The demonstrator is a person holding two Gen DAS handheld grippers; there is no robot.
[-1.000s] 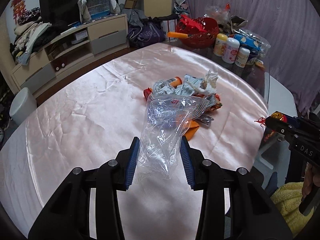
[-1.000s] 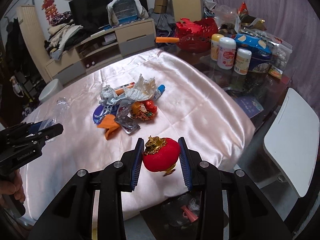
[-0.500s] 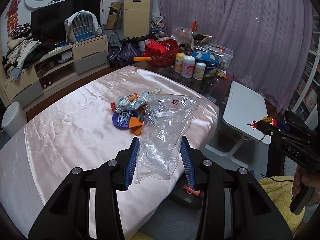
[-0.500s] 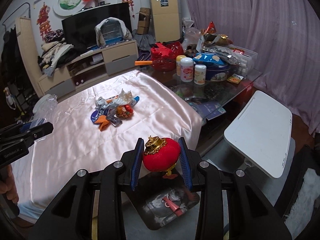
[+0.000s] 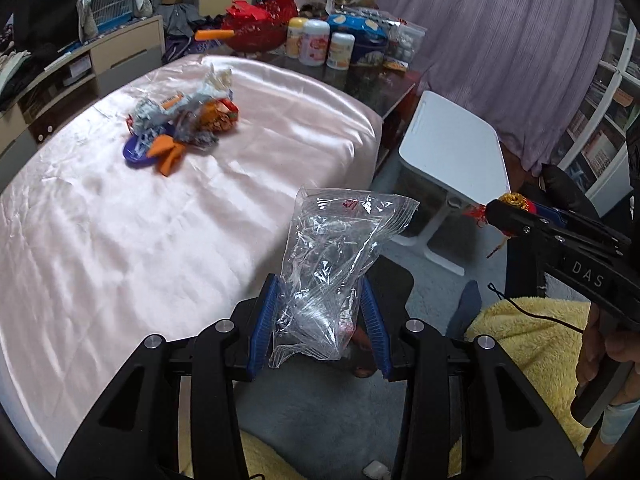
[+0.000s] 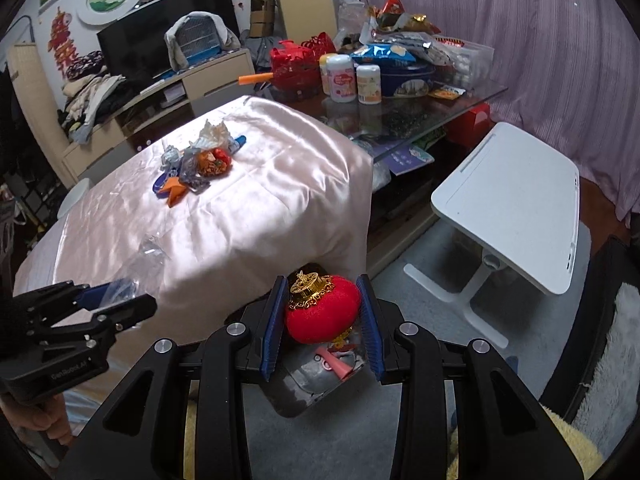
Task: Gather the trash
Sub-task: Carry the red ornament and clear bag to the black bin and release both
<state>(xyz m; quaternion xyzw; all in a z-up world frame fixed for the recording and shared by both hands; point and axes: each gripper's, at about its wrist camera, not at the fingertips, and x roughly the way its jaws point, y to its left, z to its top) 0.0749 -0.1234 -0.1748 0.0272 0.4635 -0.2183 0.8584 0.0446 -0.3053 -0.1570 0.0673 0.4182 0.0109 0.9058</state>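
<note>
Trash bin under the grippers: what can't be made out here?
- Bin, right wrist view: rim and most contents hidden by the lantern and right gripper.
- Bin, left wrist view: blocked by the bag in the left gripper.
- Trash pile: single items too tangled to identify.

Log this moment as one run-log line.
left hand-held gripper: shut on clear plastic zip bag | right hand-held gripper: shut on red velvet lantern ornament | trash pile: on pink satin tablecloth
</note>
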